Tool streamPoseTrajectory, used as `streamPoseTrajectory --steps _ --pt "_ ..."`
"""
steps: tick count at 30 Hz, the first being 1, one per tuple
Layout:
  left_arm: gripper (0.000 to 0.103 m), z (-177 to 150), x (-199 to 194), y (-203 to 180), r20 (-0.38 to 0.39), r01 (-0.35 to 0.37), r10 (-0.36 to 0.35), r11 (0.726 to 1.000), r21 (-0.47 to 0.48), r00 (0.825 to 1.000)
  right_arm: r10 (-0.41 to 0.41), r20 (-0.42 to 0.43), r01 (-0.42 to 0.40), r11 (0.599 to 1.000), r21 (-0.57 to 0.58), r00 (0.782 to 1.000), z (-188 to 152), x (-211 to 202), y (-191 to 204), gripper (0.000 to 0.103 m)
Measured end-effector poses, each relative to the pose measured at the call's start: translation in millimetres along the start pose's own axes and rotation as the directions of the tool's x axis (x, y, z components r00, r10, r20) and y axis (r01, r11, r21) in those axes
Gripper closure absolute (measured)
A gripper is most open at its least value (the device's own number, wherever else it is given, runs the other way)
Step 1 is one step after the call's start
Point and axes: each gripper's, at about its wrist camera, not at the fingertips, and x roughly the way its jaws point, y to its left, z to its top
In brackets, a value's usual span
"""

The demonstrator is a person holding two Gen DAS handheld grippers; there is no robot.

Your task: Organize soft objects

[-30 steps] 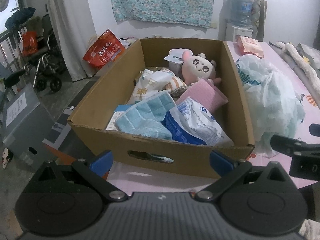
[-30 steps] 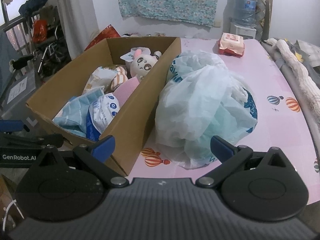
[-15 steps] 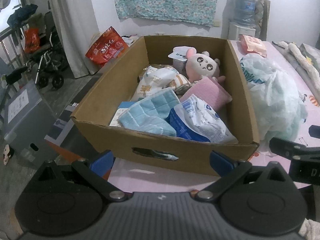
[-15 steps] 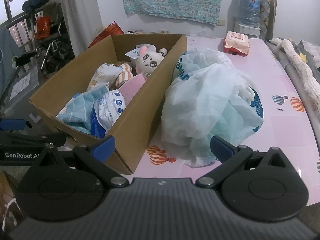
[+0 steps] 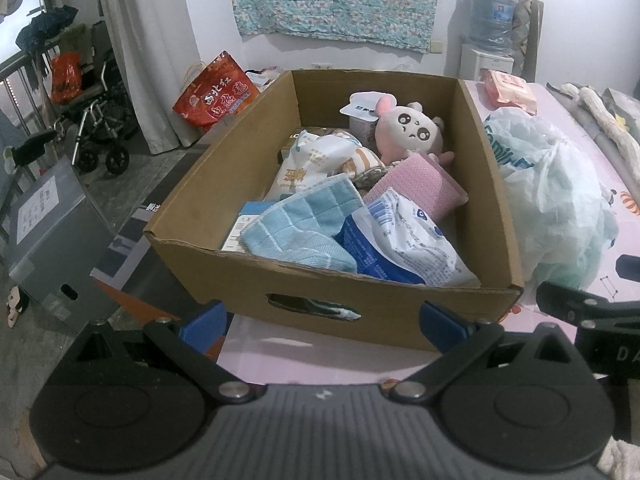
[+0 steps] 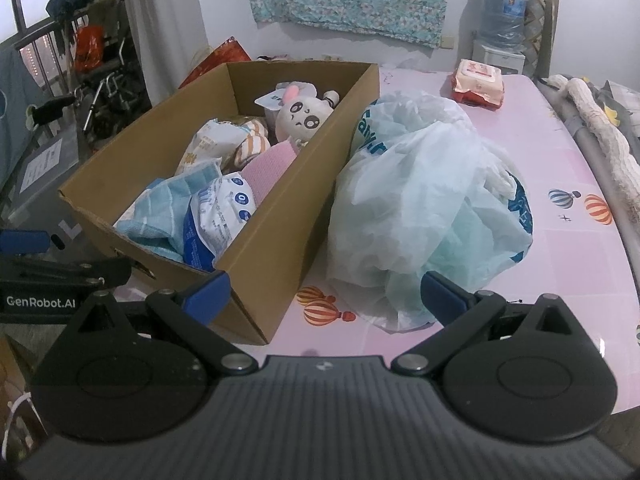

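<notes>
Over the last sec both grippers pulled back a bit & rose; nothing else moved. Left gripper (image 5: pixel 322 316) and right gripper (image 6: pixel 325 291) both have tongs spread apart, empty. Cardboard box (image 5: pixel 372 292) sits at table's (image 6: pixel 568 248) left edge w/ blue cloth (image 5: pixel 298 220), pink cloth (image 5: pixel 416 184), plush toy (image 5: pixel 412 128) inside; plastic bag (image 6: pixel 424 200) lies just beside it on the table. Could be pre-sort or nearly done.
</notes>
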Motion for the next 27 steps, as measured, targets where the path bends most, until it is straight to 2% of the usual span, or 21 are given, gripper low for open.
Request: streamPoseTrajectory --steps 27 --pt "0.0 -1.4 4.5 0.9 -0.011 -0.001 0.001 1.0 0.0 1.0 -0.002 -0.007 0.002 1.0 0.006 1.0 0.3 2.4 -1.3 0.001"
